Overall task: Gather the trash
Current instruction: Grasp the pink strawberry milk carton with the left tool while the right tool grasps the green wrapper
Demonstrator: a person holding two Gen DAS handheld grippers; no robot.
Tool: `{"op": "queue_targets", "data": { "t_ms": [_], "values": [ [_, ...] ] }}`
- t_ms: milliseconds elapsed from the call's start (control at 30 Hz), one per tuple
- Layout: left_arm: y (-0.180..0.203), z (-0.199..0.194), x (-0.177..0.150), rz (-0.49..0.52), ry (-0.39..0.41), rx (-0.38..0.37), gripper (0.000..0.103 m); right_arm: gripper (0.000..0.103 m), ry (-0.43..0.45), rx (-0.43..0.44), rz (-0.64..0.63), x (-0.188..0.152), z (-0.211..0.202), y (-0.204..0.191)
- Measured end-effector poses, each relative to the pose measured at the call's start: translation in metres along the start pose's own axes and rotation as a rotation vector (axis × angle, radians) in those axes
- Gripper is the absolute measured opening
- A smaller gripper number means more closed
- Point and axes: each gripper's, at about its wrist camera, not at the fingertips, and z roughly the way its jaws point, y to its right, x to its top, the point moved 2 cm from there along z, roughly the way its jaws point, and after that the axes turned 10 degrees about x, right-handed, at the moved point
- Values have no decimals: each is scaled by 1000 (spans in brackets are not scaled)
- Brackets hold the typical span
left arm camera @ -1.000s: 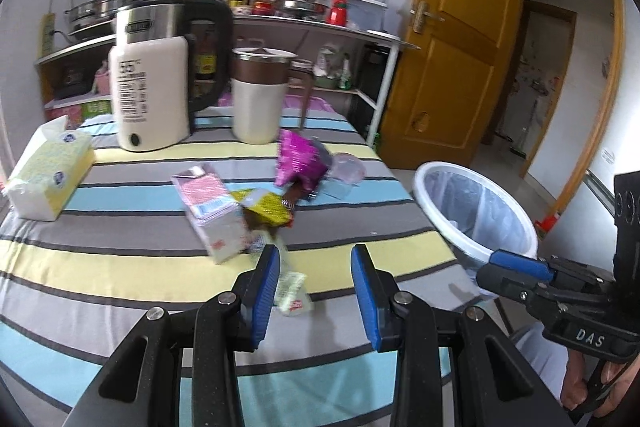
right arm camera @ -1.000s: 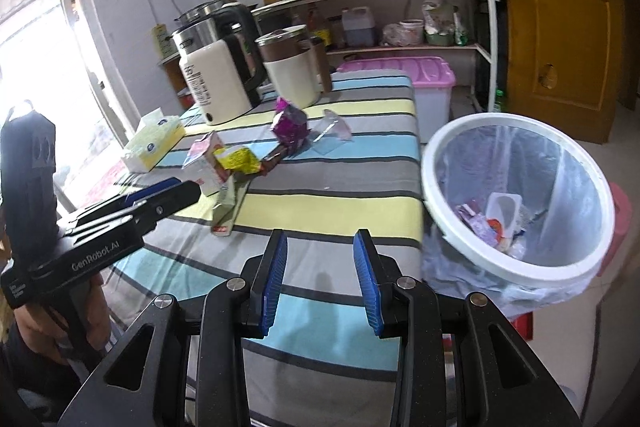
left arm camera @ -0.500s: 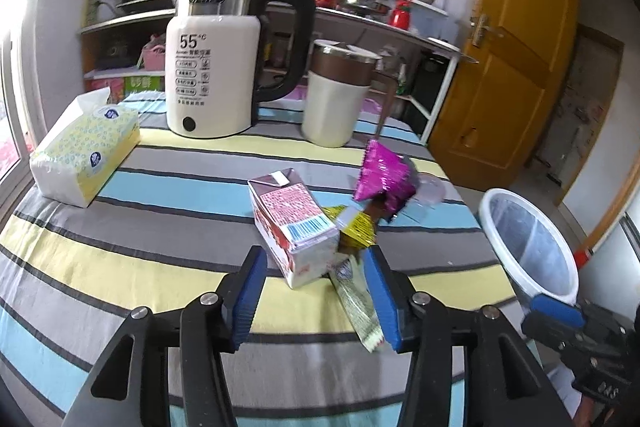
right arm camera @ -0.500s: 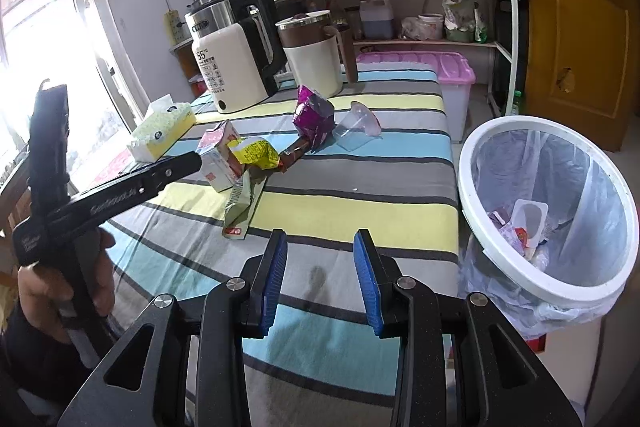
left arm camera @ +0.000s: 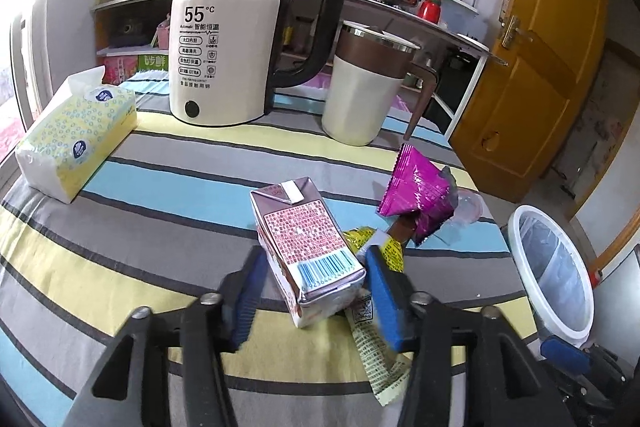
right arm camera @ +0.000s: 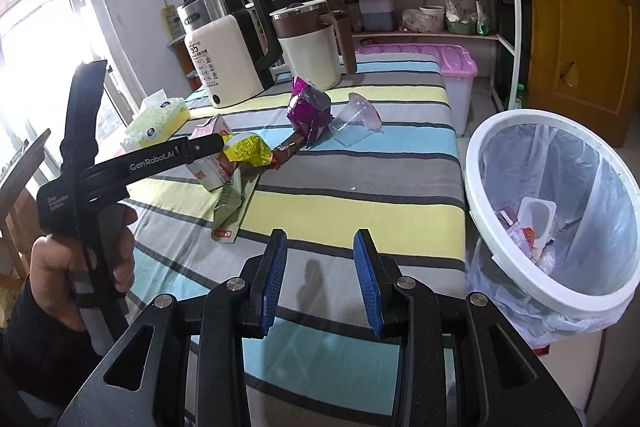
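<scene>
The left hand-held gripper [left arm camera: 312, 297] tilts downward, its two blue pads [left arm camera: 382, 297] set on either side of a small carton [left arm camera: 308, 255]. Its jaws have just been closing, yet a gap shows at each pad and neither presses the carton. From the right wrist view, a hand [right arm camera: 78, 259] in a dark sleeve [right arm camera: 36, 343] wraps the left tool's black handle. The right hand-held gripper [right arm camera: 320, 279] also tilts downward over the tabletop [right arm camera: 360, 211], jaws parted with nothing between them.
</scene>
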Motion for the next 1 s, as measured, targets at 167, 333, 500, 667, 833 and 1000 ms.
{"op": "queue_targets", "data": {
  "t_ms": [167,333,500,667,833,1000],
  "values": [
    [-5,-6,-4,31,7,7,34,36,-8,9,-1,2,7,-2],
    [-15,-18,-10,48,20,18,34,36,-18,36,-23,6,16,-15],
    [-29,-29,-17,47,27,30,34,36,-33,70,-50,10,28,-31],
    [-41,-34,-24,33,18,30,34,36,-63,103,-63,13,48,-45],
    [-48,-36,-27,23,17,20,34,42,-97,116,-62,14,69,-53],
    [-49,-36,-28,23,22,7,34,42,-128,94,-76,15,87,-59]
  ]
}}
